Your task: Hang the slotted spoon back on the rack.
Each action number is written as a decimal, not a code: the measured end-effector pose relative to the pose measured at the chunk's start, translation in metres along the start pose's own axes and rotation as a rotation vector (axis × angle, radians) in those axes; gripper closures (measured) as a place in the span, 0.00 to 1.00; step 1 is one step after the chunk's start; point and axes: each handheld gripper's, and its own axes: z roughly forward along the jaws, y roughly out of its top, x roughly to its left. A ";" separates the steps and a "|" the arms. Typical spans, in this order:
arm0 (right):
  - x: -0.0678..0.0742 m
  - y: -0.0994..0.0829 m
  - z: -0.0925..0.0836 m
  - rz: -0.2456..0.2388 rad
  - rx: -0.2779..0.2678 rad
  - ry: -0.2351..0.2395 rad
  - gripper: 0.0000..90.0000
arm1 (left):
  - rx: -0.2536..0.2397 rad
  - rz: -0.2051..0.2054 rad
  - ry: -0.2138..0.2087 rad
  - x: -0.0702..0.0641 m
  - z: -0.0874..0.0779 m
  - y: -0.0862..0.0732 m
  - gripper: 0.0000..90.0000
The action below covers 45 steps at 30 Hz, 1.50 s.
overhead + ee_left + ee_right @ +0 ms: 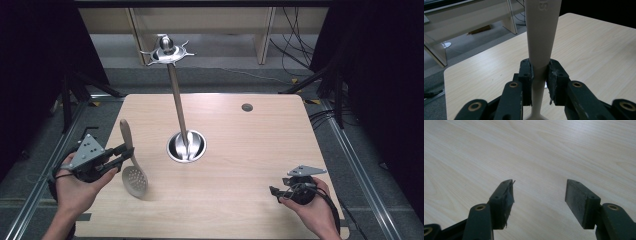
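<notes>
A beige slotted spoon [131, 162] hangs at the table's left, its perforated bowl low and its handle pointing up and away. My left gripper [125, 152] is shut on the spoon's handle; in the left gripper view the handle [541, 37] runs up between the two black pads [526, 75], which press on it from both sides. A metal utensil stand [186, 145] with a tall pole and hooked top [167, 50] rises from the table's middle. My right gripper [273, 192] rests at the front right, its jaws open over bare wood [539, 195].
The light wooden table [240, 150] has a small round grommet [247, 107] near its back edge. Behind the table are wooden furniture legs and loose cables on the floor. Dark curtains hang at both sides.
</notes>
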 end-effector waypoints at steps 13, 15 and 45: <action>-0.001 0.000 0.000 -0.005 0.000 0.004 0.45 | -0.012 -0.032 -0.005 0.002 0.008 0.017 0.82; -0.002 0.000 0.001 -0.027 -0.009 -0.004 0.45 | -0.024 -0.027 -0.001 0.004 0.009 0.022 0.82; 0.000 0.000 0.000 0.010 -0.002 0.003 0.45 | -0.046 -0.072 -0.025 0.017 0.017 0.054 0.82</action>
